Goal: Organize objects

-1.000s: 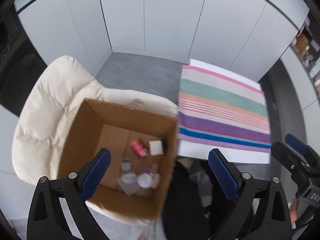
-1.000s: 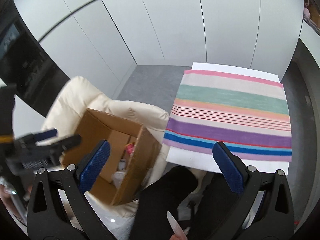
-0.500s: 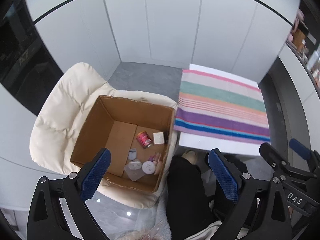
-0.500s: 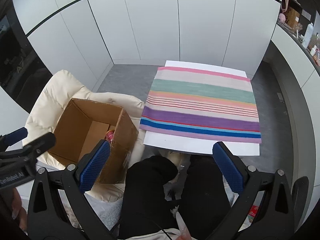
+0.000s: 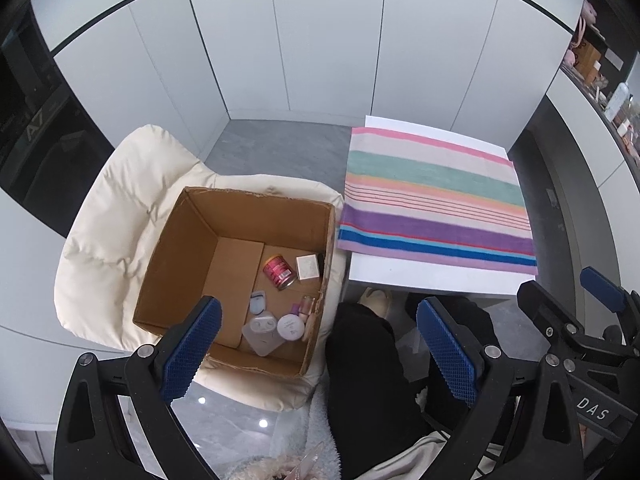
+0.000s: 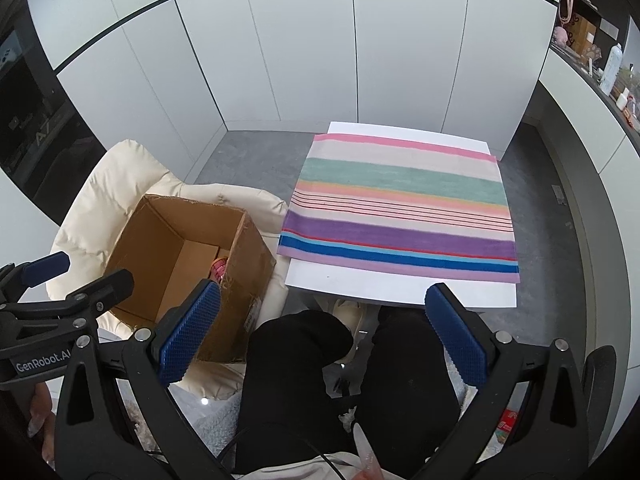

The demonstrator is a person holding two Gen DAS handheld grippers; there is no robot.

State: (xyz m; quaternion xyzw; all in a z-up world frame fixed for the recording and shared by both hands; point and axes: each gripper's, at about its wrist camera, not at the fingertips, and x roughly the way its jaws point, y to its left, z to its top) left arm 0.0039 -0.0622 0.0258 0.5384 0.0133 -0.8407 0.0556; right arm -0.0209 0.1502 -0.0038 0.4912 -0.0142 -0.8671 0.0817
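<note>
An open cardboard box (image 5: 176,248) stands on a cream padded chair (image 5: 116,216); it also shows in the right wrist view (image 6: 248,264). Inside lie a red can (image 5: 279,271), a small white box (image 5: 308,267), a clear case (image 5: 262,332), a round white jar (image 5: 291,325) and other small items. My left gripper (image 5: 320,352) is open and empty, held high above the box's near right corner. My right gripper (image 6: 324,336) is open and empty, above the person's lap. The striped cloth (image 6: 400,212) lies flat and bare on the white table (image 6: 400,288).
The person's black-clad legs (image 6: 312,360) sit under the table's near edge. White cabinet doors (image 6: 320,60) close off the back. A shelf with bottles (image 6: 612,64) is at the far right. Grey floor (image 6: 256,156) lies between chair and wall.
Both grippers have risen and pulled back, so the box, chair and table look smaller and farther. The left gripper's view shifted from over the box toward the lap. Both stay open.
</note>
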